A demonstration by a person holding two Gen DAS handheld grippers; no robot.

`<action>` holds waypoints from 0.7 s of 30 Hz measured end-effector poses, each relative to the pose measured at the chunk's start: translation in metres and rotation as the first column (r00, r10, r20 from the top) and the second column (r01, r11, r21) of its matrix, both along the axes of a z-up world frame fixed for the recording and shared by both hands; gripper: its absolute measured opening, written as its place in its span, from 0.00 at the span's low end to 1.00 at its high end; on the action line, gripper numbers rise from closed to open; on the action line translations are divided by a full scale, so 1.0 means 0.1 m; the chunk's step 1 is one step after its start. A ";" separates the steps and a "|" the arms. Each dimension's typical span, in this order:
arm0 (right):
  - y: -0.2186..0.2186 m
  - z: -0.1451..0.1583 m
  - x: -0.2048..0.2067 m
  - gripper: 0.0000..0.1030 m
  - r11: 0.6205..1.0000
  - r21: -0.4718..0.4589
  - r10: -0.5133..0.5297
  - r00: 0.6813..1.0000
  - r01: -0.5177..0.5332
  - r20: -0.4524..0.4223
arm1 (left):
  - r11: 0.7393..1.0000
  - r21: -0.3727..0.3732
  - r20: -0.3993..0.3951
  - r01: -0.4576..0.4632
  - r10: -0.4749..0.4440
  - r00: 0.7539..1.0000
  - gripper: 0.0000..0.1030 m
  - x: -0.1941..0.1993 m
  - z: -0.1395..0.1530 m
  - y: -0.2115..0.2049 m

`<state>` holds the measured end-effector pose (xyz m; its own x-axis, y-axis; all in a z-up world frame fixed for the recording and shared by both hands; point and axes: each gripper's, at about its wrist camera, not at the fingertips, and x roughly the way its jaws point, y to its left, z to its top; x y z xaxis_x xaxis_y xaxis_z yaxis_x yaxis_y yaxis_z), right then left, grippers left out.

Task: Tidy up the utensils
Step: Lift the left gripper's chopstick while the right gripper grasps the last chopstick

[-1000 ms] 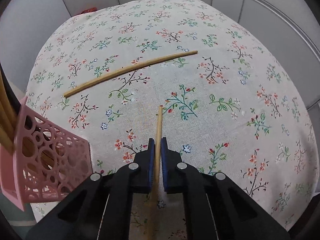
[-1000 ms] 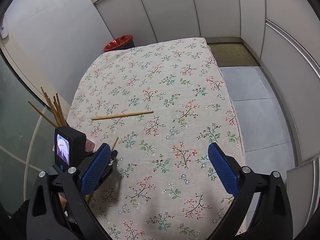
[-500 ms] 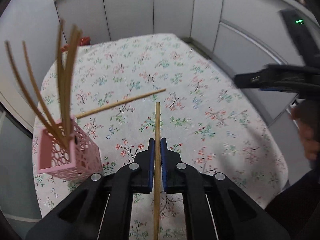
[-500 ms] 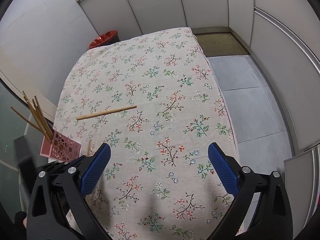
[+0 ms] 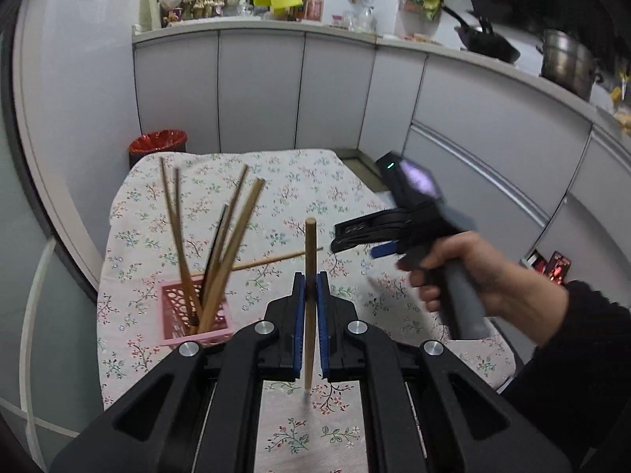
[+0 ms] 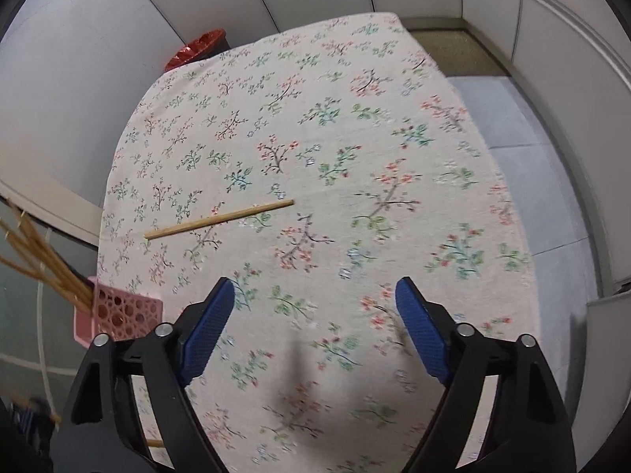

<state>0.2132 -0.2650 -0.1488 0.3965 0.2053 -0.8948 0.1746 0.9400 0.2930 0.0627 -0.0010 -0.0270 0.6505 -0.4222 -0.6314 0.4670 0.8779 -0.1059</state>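
Note:
My left gripper (image 5: 310, 280) is shut on a wooden chopstick (image 5: 310, 248), held upright above the floral tablecloth (image 5: 299, 181). A pink perforated holder (image 5: 173, 315) with several chopsticks (image 5: 221, 248) stands just left of it. One loose chopstick (image 5: 276, 259) lies flat on the cloth behind; it also shows in the right wrist view (image 6: 219, 219). My right gripper (image 6: 315, 307) is open and empty above the cloth, with the loose chopstick ahead to its left. The right gripper also shows in the left wrist view (image 5: 363, 238). The pink holder (image 6: 122, 311) sits at the right view's lower left.
A red bin (image 5: 157, 144) stands beyond the table's far left corner. White cabinets (image 5: 260, 90) run behind, and a tiled floor (image 6: 532, 157) lies right of the table. The table's left edge is close to the holder.
My left gripper has lifted and tipped up with the chopstick, off the cloth. My right gripper has moved down and forward over the table toward the loose chopstick.

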 end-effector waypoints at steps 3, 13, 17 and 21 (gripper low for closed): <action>0.13 -0.15 0.22 0.68 0.999 0.040 -0.024 0.999 0.026 -0.047 | 0.999 -0.042 0.018 -0.005 0.006 1.000 0.06 -0.03 0.11 0.16; 0.45 -0.70 0.98 0.53 0.983 0.079 -0.148 0.972 0.165 -0.184 | 0.987 -0.146 0.060 -0.070 0.080 0.995 0.06 0.04 0.37 0.57; 0.59 -0.69 1.14 0.45 0.979 0.041 -0.190 0.963 0.201 -0.191 | 0.981 -0.169 0.054 -0.100 0.110 0.992 0.06 0.09 0.39 0.68; 0.79 -0.67 1.21 0.34 0.961 -0.109 -0.273 0.942 0.255 -0.197 | 0.976 -0.179 0.054 -0.124 0.136 0.989 0.06 0.10 0.40 0.75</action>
<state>0.3340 -0.1862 -0.2159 0.2299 0.0424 -0.9723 0.4686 0.8708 0.1488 0.0729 0.0745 0.0127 0.7444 -0.4311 -0.5098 0.3610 0.9023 -0.2358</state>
